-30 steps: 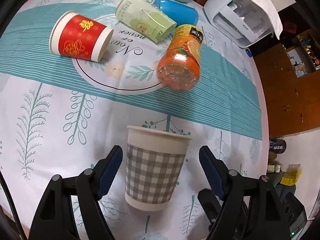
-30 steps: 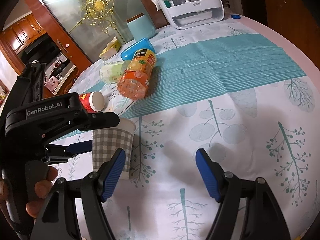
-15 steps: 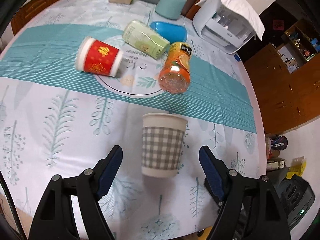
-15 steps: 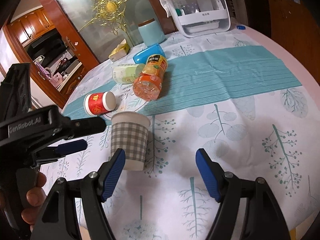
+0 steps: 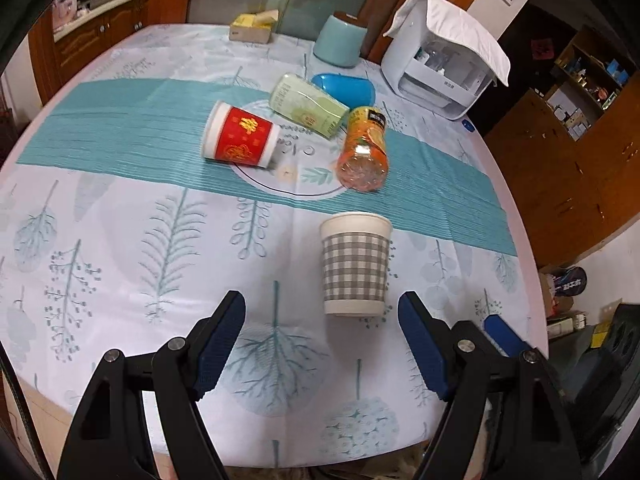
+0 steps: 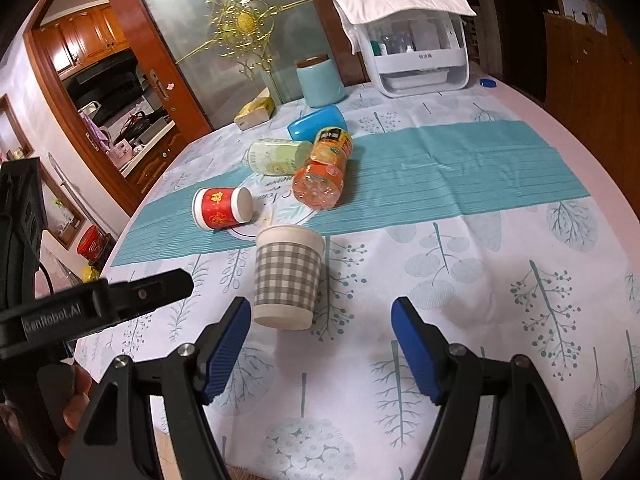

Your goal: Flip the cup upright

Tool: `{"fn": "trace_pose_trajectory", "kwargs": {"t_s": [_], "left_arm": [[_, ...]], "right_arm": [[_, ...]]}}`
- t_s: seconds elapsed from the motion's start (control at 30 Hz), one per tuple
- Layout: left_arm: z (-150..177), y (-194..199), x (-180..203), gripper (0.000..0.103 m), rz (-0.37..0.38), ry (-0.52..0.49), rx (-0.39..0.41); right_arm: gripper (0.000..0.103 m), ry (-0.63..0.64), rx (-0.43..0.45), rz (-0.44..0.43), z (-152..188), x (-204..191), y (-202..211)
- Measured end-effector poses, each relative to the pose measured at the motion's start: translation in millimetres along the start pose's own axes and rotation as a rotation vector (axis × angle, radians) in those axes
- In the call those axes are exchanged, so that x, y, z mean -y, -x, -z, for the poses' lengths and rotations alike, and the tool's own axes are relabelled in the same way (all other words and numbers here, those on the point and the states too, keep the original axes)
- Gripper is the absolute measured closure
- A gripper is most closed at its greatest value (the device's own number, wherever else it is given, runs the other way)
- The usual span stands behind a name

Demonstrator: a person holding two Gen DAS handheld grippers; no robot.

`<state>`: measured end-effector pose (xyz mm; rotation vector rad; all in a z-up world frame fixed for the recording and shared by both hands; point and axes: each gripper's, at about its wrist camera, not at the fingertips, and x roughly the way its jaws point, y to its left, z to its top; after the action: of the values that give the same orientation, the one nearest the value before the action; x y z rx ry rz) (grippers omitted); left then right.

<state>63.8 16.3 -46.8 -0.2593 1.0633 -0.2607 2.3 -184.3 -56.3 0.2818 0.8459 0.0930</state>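
A grey-checked paper cup (image 5: 355,265) stands upright on the tablecloth, mouth up; it also shows in the right wrist view (image 6: 287,276). My left gripper (image 5: 322,348) is open and empty, held back from the cup, which stands just beyond its fingertips. My right gripper (image 6: 322,350) is open and empty, with the cup beyond its left finger (image 6: 227,344). A red paper cup (image 5: 239,135) lies on its side further back, also in the right wrist view (image 6: 221,208).
An orange juice bottle (image 5: 363,151) and a pale green bottle (image 5: 307,105) lie on their sides beyond the cups. A blue dish (image 5: 345,87), a teal jar (image 5: 340,41), a tissue box (image 5: 253,27) and a white appliance (image 5: 442,60) stand at the back. The table edge (image 5: 516,216) curves at right.
Both grippers have pulled back and up from the checked cup, which was between the left fingers a second ago. The cup stays upright in place.
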Motion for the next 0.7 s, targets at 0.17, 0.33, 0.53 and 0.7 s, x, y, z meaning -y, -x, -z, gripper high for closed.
{"fn": "trace_pose_trajectory", "kwargs": {"t_s": [0.17, 0.33, 0.53, 0.7], "left_arm": [[6, 7, -5, 0.026, -0.019, -0.024, 0.029], [7, 3, -9, 0.026, -0.039, -0.034, 0.040], [4, -6, -16, 0.026, -0.060, -0.026, 0.022], [1, -15, -20, 0.026, -0.087, -0.038, 0.009]], "right_arm": [[0.030, 0.022, -0.002, -0.004, -4, -8, 3], [0.030, 0.044, -0.023, -0.022, -10, -14, 1], [0.030, 0.088, -0.052, -0.024, -19, -26, -6], [0.030, 0.149, -0.081, 0.004, -26, -35, -16]]}}
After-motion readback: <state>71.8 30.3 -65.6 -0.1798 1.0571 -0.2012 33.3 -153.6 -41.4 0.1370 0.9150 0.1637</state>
